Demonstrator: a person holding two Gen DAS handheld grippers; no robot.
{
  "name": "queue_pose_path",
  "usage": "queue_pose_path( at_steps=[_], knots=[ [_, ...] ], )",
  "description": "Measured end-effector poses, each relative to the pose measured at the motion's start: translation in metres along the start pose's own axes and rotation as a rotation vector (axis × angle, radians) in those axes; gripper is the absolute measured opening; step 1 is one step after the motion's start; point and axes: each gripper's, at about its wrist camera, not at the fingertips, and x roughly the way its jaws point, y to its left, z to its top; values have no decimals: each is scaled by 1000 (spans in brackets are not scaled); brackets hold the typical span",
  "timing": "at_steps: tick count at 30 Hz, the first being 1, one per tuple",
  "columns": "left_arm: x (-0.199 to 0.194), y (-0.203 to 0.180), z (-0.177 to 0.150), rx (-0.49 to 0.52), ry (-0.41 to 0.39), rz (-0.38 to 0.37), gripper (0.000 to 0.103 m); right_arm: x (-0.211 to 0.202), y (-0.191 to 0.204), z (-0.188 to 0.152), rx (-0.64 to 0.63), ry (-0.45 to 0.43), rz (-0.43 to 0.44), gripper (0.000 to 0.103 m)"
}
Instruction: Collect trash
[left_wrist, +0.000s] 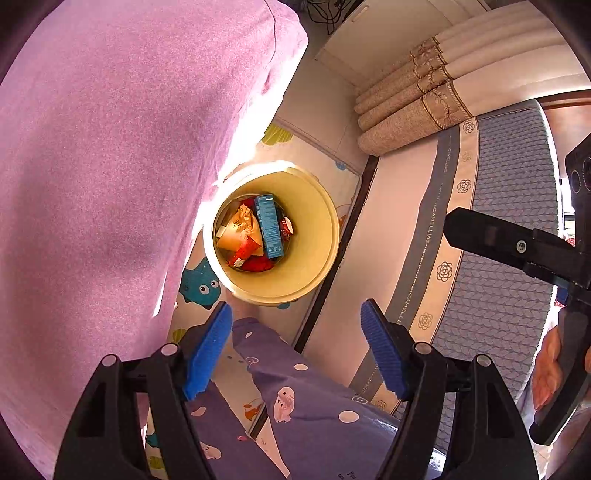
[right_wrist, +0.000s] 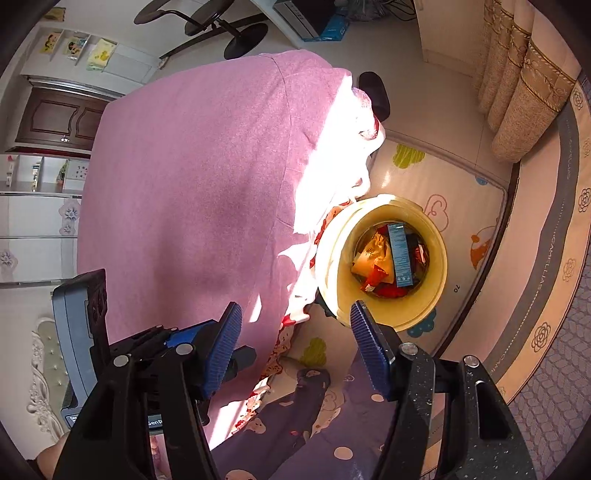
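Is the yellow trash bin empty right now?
No, the yellow bin already holds a blue box and several red and orange wrappers at its bottom.

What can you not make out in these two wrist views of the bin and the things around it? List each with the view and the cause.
- Bin bottom, both views: trash covers it.
- Lower wrappers, both views: the blue box and orange packet lie over them.
- Print on the blue box: too small.
- Bin's near-left rim, right wrist view: pink cloth and glare hide it.
- Floor mat pictures: cut by bin and cloth.
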Motion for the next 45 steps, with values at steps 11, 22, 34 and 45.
queue_pose_path(
  at_steps=[11,22,34,45],
  knots=[
    [-35,20,0,-33,-86,0,72,1,50,3,-88,14,15,61],
    [-96,85,-43,-175,-212,50,72,23,164,-2,-311,72,52,61],
    [-176,173,-139,-507,-381,136,72,62,302,-48,-595,175,108,61],
    [-210,213,-226,-758,-500,114,79,69,374,-95,-741,227,122,61]
  ],
)
